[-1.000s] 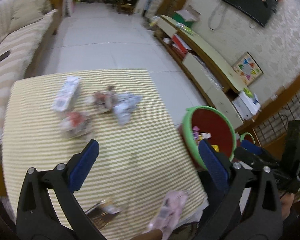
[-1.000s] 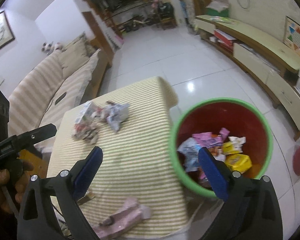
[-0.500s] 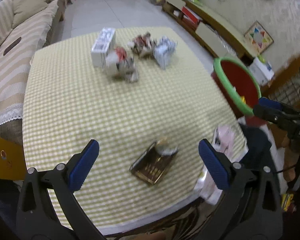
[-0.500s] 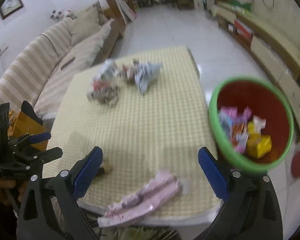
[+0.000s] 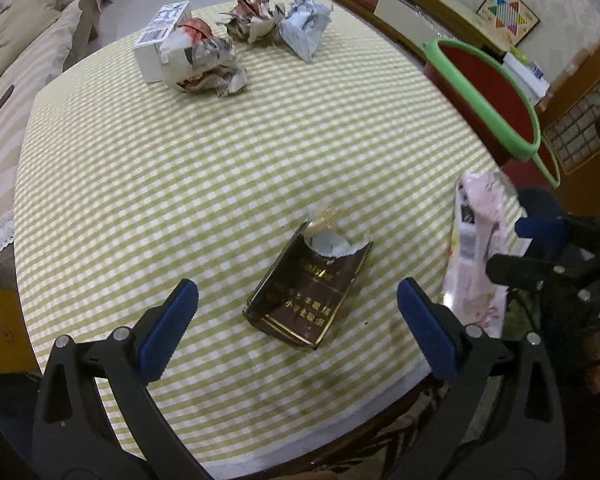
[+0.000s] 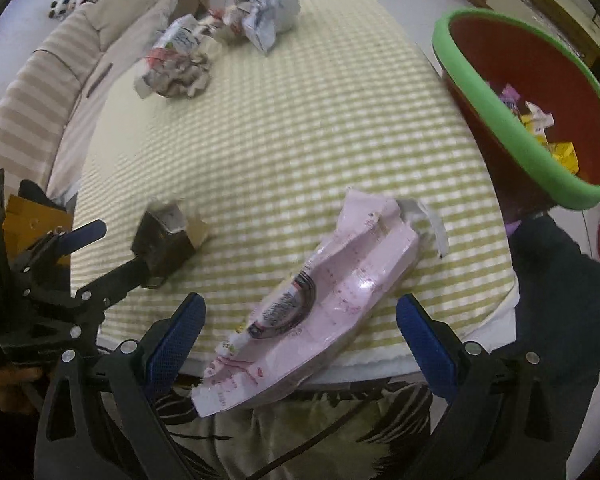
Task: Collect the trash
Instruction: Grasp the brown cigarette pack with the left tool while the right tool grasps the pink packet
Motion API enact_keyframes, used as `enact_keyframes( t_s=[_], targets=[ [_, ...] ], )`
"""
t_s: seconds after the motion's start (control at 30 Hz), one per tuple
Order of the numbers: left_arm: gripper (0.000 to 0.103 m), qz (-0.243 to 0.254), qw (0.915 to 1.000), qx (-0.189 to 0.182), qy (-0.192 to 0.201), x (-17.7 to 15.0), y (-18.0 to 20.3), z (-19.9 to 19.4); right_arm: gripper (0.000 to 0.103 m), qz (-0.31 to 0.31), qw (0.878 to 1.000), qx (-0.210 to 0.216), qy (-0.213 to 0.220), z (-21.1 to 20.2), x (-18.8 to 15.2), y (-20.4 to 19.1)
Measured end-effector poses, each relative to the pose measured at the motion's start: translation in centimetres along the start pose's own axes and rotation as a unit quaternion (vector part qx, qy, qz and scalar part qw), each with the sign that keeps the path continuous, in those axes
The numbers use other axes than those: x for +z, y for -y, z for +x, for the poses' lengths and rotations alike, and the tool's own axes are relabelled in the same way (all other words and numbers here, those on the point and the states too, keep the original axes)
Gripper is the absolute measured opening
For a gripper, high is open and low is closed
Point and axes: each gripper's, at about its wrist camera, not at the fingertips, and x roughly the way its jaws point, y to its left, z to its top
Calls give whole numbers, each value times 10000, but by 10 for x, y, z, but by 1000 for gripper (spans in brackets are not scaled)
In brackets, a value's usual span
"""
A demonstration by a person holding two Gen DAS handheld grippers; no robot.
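Trash now sits close below both spread tongs: left tongs (image 5: 298, 324) have dropped over the brown packet (image 5: 308, 284), right tongs (image 6: 300, 332) over the pink wrapper (image 6: 316, 304), ready to grab.

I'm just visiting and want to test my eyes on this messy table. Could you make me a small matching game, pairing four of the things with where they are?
Things:
1. brown packet
2. pink wrapper
3. crumpled paper balls
4. red bin

Places:
A. beside the table, off its right edge, with wrappers inside
B. far end of the table, next to a white box
C. hanging over the near table edge, between the right gripper fingers
D. flat on the checked cloth, in front of the open left gripper

Pairs: 1-D, 2-C, 3-B, 4-A
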Motion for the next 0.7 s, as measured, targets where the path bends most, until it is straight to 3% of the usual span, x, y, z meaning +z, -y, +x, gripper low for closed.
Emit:
enact_keyframes(
  t_s=[0.37, 0.5, 0.6, 0.7],
  targets=[
    [92, 258, 9993, 154, -216, -1, 5, 30, 78, 120, 9990, 75, -413, 27, -1, 5],
    [71, 334, 9987, 293, -245, -2, 9, 41, 73, -75, 9994, 54, -344, 27, 0, -1],
    [58, 268, 9988, 368, -157, -3, 8, 40, 63, -239, 9992, 80, -317, 27, -1, -7],
    [52, 95, 9995, 270, -141, -3, 3, 36, 55, -409, 9986, 126, -309, 28, 1, -16]
  ],
)
